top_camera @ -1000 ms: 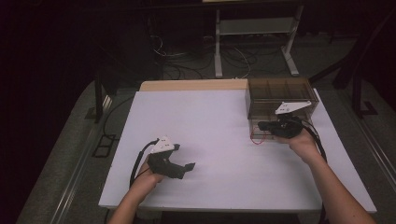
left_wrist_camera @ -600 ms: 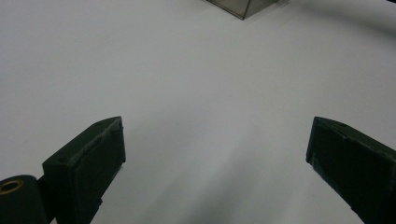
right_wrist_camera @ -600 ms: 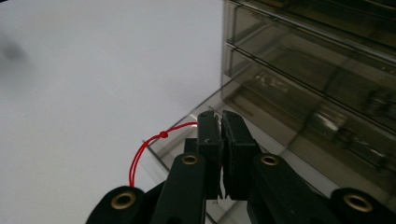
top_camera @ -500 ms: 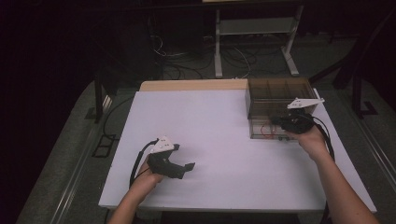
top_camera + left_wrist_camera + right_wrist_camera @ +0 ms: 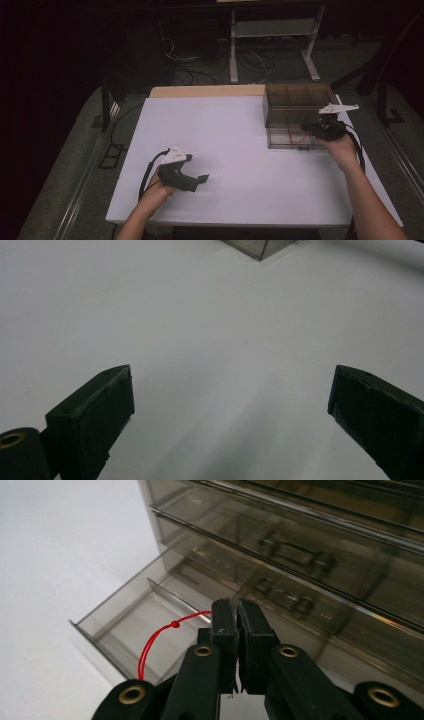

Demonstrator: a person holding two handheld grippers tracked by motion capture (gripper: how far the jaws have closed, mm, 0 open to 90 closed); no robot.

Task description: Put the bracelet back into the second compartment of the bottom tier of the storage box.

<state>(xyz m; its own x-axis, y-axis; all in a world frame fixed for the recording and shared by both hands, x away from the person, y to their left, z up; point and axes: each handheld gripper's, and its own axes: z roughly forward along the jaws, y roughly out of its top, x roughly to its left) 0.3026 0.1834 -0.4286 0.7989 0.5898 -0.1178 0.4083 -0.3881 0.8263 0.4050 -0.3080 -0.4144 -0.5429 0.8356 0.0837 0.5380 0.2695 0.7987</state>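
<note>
From above, the room around me sits almost black, and only my white table point(image 5: 240, 145) catches light, evenly and dimly, with a faint purple cast. The picture is soft and grainy. My left gripper point(image 5: 200, 179) throws a weak, blurred shadow, so the light probably comes from overhead. Up close, the smoky drawer cabinet point(image 5: 310, 545) shows pale glints along its edges; my near jaws look slightly soft.
</note>
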